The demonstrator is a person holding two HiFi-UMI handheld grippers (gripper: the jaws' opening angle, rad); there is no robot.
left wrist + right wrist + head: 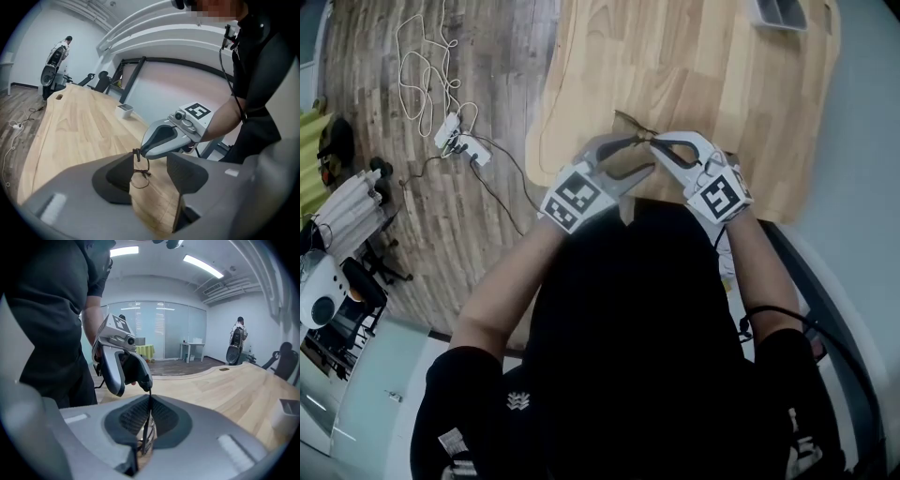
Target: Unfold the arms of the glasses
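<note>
Your black shirt (647, 328) is nearest to the camera. It fills the lower half of the head view and hides the near edge of the wooden table (694, 66). Your two forearms reach forward from it, and both grippers meet just over that edge.

Your right gripper (149, 404) has its jaws together on the glasses (143, 172). In the right gripper view one thin dark arm of the frame stands almost upright between the ribbed pads, and a piece of lens shows below them. Your left gripper (151, 164) has its jaws wide apart, and they press on nothing. In the left gripper view the glasses hang from the tip of the right gripper, above the table top and just beside the left pad (119, 176). I cannot tell whether they touch this pad, because the pad covers part of the frame.

Around you, a small pale container (125, 110) stands on the table, well apart from the grippers. On the wooden floor beside the table lie a white power strip (461, 142) and loose white cables (427, 66). Dark office chairs (100, 80) stand at the far end of the table, and a person (57, 54) is behind them, near the wall.
</note>
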